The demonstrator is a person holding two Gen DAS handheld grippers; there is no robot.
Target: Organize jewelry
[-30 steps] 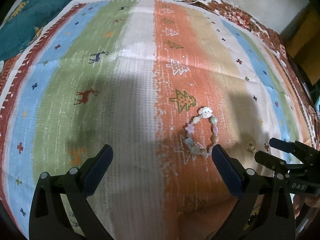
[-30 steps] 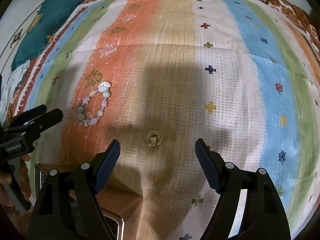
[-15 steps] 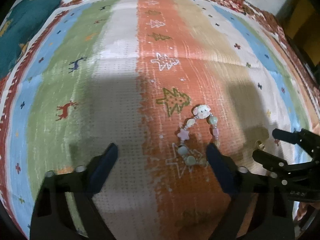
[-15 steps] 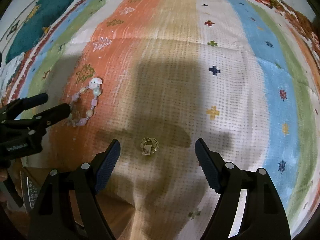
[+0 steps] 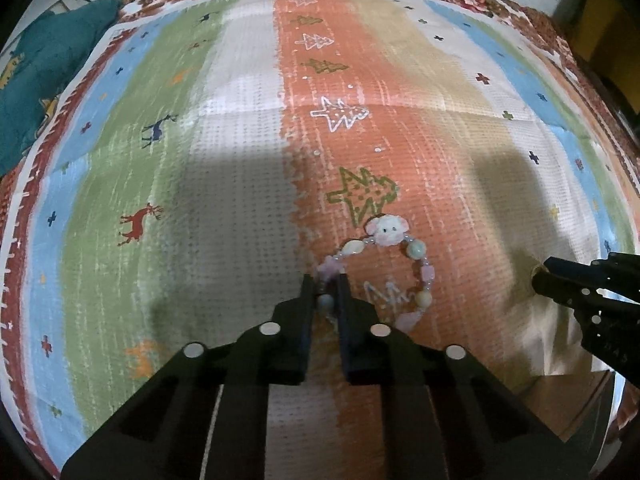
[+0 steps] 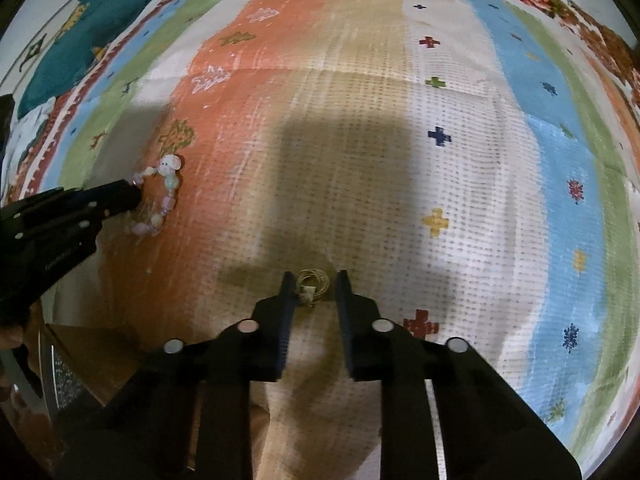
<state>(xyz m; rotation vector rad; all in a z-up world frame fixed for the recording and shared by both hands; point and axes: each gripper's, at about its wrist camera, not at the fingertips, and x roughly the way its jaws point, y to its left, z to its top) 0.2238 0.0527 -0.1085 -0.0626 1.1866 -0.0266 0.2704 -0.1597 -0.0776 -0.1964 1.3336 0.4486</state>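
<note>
Fingers of the left gripper point(image 5: 325, 286) are drawn close around the near-left side of a pastel beaded bracelet with a white mouse-face charm point(image 5: 384, 272), a pale green bead being pinched between the two black pads. Fingers of the right gripper point(image 6: 314, 286) are narrowed on either side of a small coil of gold-coloured chain with a white tag point(image 6: 312, 285); whether the coil is actually clamped cannot be told. Both pieces of jewellery are seen lying on a striped woven cloth patterned with trees, deer and crosses point(image 5: 240, 160), the bracelet on the orange stripe and the coil on the tan stripe, well apart. At the near left edge of the right wrist view, a dark metal-rimmed object point(image 6: 56, 372) is glimpsed beyond the cloth's edge; its contents cannot be made out. Farther off, a teal fabric point(image 5: 44, 68) is shown at the far left corner.
</note>
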